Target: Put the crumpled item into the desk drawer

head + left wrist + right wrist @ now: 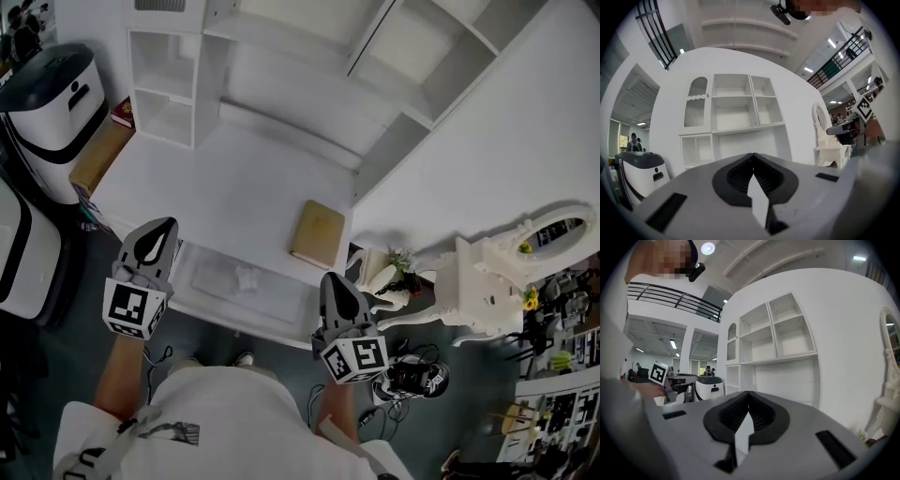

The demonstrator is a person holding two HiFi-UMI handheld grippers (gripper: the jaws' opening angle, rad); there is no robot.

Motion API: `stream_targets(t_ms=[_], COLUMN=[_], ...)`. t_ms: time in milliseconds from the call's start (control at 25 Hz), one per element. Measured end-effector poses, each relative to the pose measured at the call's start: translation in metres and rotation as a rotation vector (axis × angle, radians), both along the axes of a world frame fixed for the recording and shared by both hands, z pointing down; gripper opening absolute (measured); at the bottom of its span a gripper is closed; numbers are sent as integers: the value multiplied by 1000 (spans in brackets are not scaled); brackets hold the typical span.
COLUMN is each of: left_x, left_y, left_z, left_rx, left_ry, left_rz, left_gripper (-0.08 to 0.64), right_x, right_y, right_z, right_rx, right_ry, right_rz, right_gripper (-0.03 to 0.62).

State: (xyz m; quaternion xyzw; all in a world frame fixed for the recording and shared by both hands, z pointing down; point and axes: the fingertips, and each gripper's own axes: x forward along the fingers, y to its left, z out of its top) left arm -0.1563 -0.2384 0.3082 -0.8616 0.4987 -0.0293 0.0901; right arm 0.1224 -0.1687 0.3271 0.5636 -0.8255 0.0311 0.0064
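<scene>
Nearest the person, the left gripper point(160, 231) and right gripper point(336, 285) are both clenched on nothing, jaws pressed together, raised at the drawer's point(212, 277) two front corners. The drawer stands open under the desk's point(234, 178) front edge, and the crumpled item point(248, 277) lies inside it, near the middle (small, white on white). Beyond, a tan notebook point(317, 232) rests near the desk's right edge. If the drawer gets shut next, a push at one corner could skew it, or the wad could snag under the desktop.
</scene>
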Motion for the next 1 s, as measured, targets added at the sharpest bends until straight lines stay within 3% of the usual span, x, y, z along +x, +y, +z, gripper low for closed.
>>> stream_targets(t_ms=[360, 640, 1000], left_x=[-36, -58, -82], left_y=[14, 23, 46], left_z=[-36, -38, -29], left_rx=[45, 14, 7], left_ry=[68, 171, 189], left_rz=[4, 3, -41], left_gripper=[15, 15, 15], right_x=[6, 7, -5], right_y=[-4, 6, 20], right_z=[-12, -6, 4], right_rx=[37, 18, -6], right_ry=[14, 23, 15], right_rz=[92, 141, 158], right_gripper=[9, 9, 9])
